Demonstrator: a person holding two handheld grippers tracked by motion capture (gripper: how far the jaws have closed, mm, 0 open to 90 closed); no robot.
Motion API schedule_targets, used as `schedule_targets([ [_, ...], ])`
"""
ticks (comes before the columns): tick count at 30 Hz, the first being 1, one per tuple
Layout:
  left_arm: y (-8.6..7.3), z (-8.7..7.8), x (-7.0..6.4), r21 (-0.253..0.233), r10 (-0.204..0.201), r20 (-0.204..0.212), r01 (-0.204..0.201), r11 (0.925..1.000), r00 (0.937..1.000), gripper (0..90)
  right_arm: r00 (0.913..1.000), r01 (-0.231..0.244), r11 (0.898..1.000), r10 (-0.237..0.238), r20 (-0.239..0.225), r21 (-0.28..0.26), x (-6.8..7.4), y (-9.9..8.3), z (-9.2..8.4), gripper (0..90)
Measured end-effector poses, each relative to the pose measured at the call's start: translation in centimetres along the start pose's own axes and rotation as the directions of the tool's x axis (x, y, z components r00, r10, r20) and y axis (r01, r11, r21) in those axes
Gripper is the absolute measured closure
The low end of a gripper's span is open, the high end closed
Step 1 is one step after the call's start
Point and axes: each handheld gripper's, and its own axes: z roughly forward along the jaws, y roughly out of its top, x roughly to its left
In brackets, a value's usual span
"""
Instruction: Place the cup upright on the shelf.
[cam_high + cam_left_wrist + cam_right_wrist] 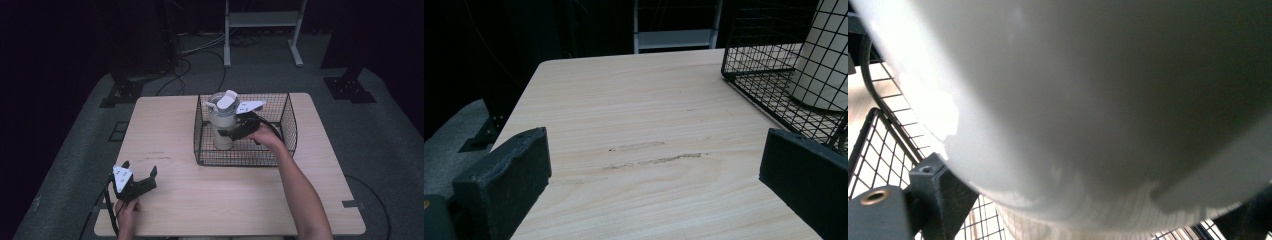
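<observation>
Pale wood grain runs across the table (pixel 200 200), a rounded-corner top standing on grey carpet in a dark room; a few scuff marks lie on the boards ahead of the left gripper (pixel 139 180), seen plainly in the left gripper view; that gripper sits near the front-left corner, held from below by the left hand (pixel 127 210), its black jaws spread wide with nothing between them and bare wood in front. Open tabletop stretches from there along the whole front edge and up the left side; the right edge is also free beyond the forearm. Farther in, a black wire basket (pixel 289 117) stands right of centre toward the far edge, its back wall close to the table's rim; inside it, against the left half, a cream tumbler (pixel 222 122) with a flip lid stands upright. The right gripper (pixel 235 131) reaches over the basket's front wall, and its jaws appear to press the tumbler's side, though the hand (pixel 262 134) covers part of the contact; the right gripper view is a blurred pale surface with only jaw corners and mesh at the edges. Beyond the table, cables and a white metal frame (pixel 262 20) fade into darkness.
</observation>
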Motion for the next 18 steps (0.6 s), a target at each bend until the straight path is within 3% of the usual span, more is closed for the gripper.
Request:
schedule_targets([
  [18, -0.01, 0.0, -0.04, -0.003, 0.004, 0.003, -0.004, 1.0, 1.0, 0.0, 0.9996, 0.022, 0.999, -0.022, 0.015, 0.026, 0.27, 0.04, -0.97, 8.1],
])
